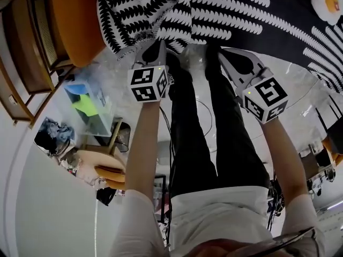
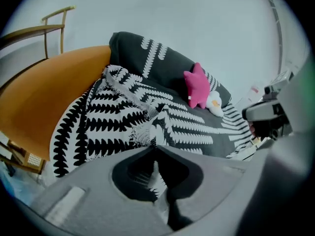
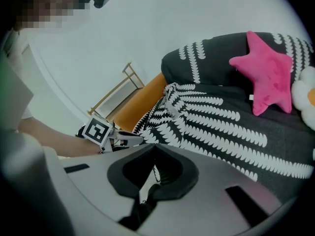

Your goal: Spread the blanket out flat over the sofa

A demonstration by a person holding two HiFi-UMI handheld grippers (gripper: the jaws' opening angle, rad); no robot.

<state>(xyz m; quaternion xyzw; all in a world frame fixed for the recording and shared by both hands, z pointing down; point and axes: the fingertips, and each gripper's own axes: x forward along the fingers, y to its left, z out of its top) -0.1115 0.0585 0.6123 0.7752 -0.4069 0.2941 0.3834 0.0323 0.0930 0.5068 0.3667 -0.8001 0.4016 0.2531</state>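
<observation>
Slippage first: risks hauling the whole blanket [image 1: 225,15] off the sofa [image 1: 75,20], through too hard a pull back from both pinch points at once. Lies ahead of and beyond both hand-held grippers, draped over seat and backrest, with its near edge hanging down just in front of them.

Next, uneven tension: pulling harder with the left hand-held gripper [image 2: 157,154] than with the right hand-held gripper [image 3: 153,154] likely skews the cloth and deepens the bunched ridge ahead of the left one, beside the bare orange end of the sofa.

Could also drag the pink star cushion [image 3: 268,80] and the white flower cushion [image 3: 305,97], both resting on the cloth far ahead and to the right of the right hand-held gripper; either one liable to tip over or pin a wrinkle in place.

Smallest worry: losing the grip. Clamped together, both, each on a thin bit of the blanket's near hem, with only a little cloth between the jaws. Probably freed by one sharp jerk.

As for looks: dark, nearly black weave with rows of white fern-like fronds over the main stretch. Reversed toward the left, white ground with black fronds where turned over. Mostly smooth to the right, rumpled and folded to the left, leaving orange upholstery uncovered. Soft and limp, judging by the drape. Pale fringe or fraying along the turned-over edge.
</observation>
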